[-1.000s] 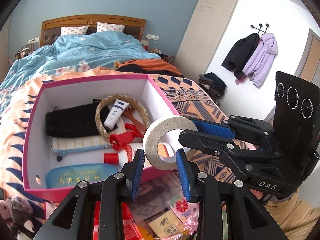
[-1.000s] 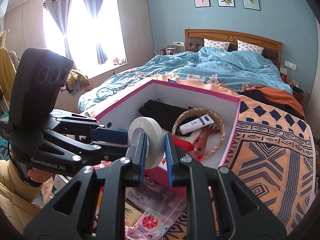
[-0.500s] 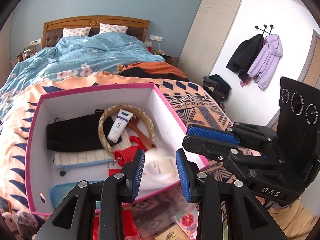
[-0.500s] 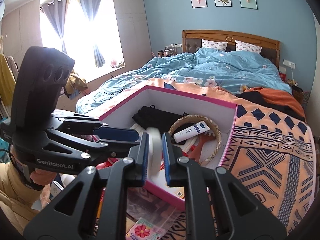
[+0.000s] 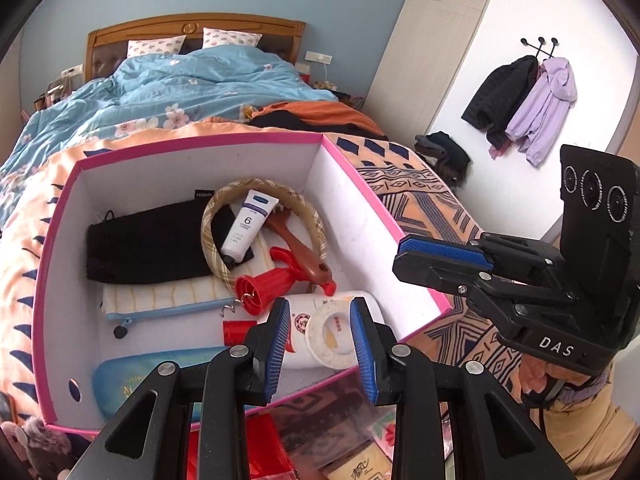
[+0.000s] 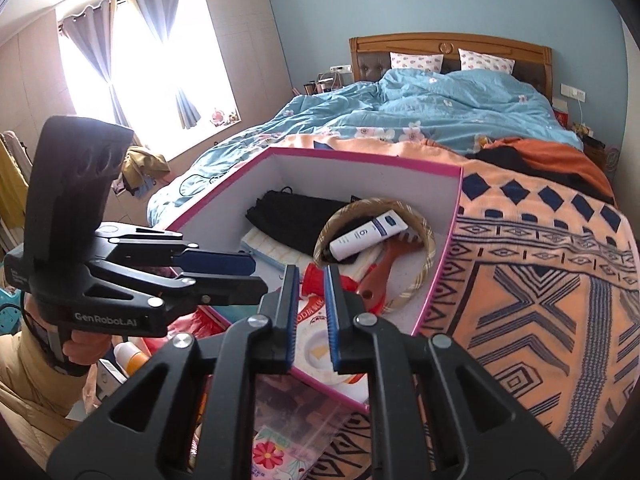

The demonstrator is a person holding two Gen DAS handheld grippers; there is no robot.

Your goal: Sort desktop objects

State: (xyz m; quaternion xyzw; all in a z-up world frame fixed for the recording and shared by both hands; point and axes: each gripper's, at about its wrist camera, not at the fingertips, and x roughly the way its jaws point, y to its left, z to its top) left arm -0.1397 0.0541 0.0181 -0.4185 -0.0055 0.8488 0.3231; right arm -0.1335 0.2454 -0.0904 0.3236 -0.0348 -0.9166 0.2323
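Note:
A pink-edged white box [image 5: 192,148] [image 6: 360,158] lies on the bed. A white tape roll [image 5: 331,338] [image 6: 316,350] lies inside at its near right corner, on a white bottle [image 5: 304,320]. The box also holds a black pouch [image 5: 148,244], a woven ring [image 5: 208,232], a cream tube [image 5: 248,228], a red funnel [image 5: 260,286] and a blue case [image 5: 152,376]. My left gripper [image 5: 320,344] is open and empty above the box's near edge. My right gripper [image 6: 312,316] is open and empty, hovering by the box's right side [image 5: 440,256].
Loose packets and a red item [image 5: 340,432] lie in front of the box, with an orange-capped bottle [image 6: 130,358]. The patterned orange blanket [image 6: 540,280] spreads to the right. A blue quilt [image 5: 180,92] covers the bed behind. Coats [image 5: 528,100] hang on the wall.
The right gripper opened and let go of the tape roll, which dropped into the box's near right corner. Both grippers have risen a little and drawn back.

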